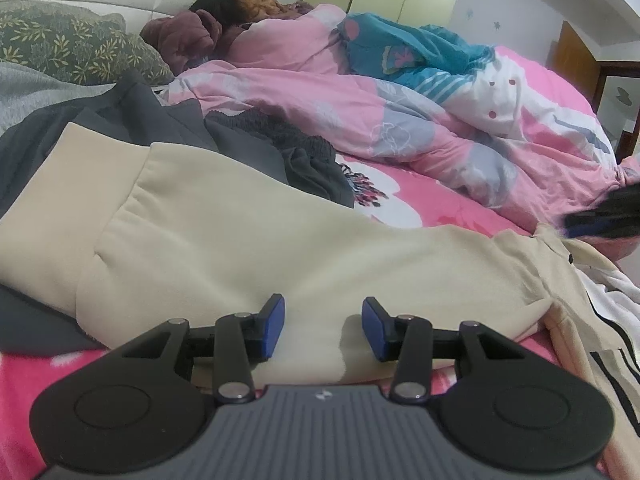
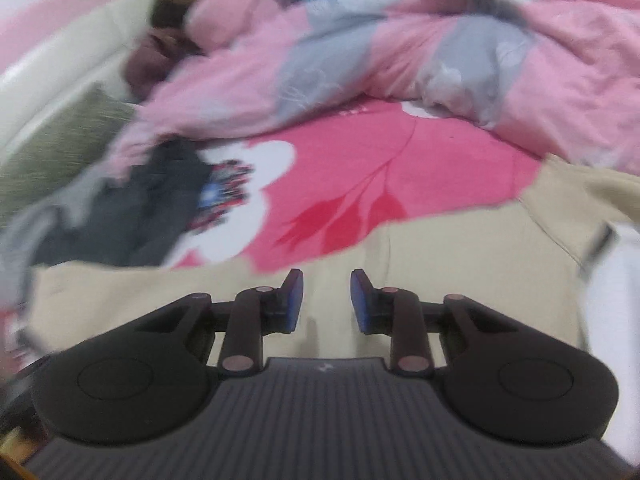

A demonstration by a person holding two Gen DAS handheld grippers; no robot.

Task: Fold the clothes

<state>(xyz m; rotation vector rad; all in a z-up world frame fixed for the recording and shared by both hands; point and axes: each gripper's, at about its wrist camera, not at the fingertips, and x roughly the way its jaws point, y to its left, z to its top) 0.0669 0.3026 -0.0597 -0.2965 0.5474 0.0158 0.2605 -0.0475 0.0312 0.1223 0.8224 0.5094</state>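
Left wrist view: left claw [image 1: 323,328] at bottom centre, jaws apart, nothing between them, hovering over the near edge of the cream garment [image 1: 224,240]. The garment lies spread across the middle of the frame on the pink flowered bed sheet [image 1: 420,200]. Dark grey clothes [image 1: 168,128] sit piled at mid left, partly under the cream one. A person lies under a pink quilt [image 1: 360,120] across the upper frame. Dark blurred shape at the right edge, likely the right claw.

Right wrist view: heavily motion-blurred. Right claw [image 2: 326,300] at bottom centre, jaws parted with a narrow gap, empty. Cream garment [image 2: 440,264] lies below and to the right; the bed sheet [image 2: 380,168] fills the centre.

Risks: neither claw grips the fabric, so a fold could slip or bunch. A fast right hand may snag the quilt or drag the garment crooked. The pile underneath may get pinched along.
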